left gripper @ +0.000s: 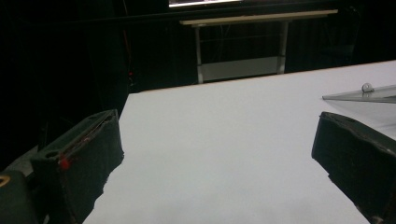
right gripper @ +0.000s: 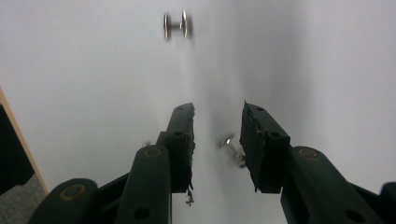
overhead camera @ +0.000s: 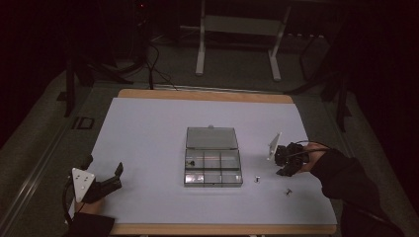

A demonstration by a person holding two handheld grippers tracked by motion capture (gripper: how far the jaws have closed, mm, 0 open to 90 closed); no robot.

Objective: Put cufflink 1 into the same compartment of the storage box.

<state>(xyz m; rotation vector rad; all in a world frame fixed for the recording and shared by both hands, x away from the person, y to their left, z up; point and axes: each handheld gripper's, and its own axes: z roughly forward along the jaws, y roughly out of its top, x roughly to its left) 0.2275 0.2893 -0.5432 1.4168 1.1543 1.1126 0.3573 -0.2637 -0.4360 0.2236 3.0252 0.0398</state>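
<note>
The right tool point(right gripper: 217, 140) points down at the white desk point(right gripper: 93, 70), its jaws a narrow gap apart with a small metal stud point(right gripper: 232, 148) lying on the desk between them, close to one pad, not clamped. A second stud point(right gripper: 175, 25) lies ahead of its tips. The left tool point(left gripper: 215, 154) has its jaws wide apart over bare desk, the clear compartment box point(overhead camera: 213, 168) well off to its side

- Small metal stud point(right gripper: 232, 148), shiny, two discs on a short post; lies tilted on white table top, between right gripper's jaws, not pinched.
- 2nd stud point(right gripper: 176, 25), same type, on its side, further ahead, well apart.
</note>
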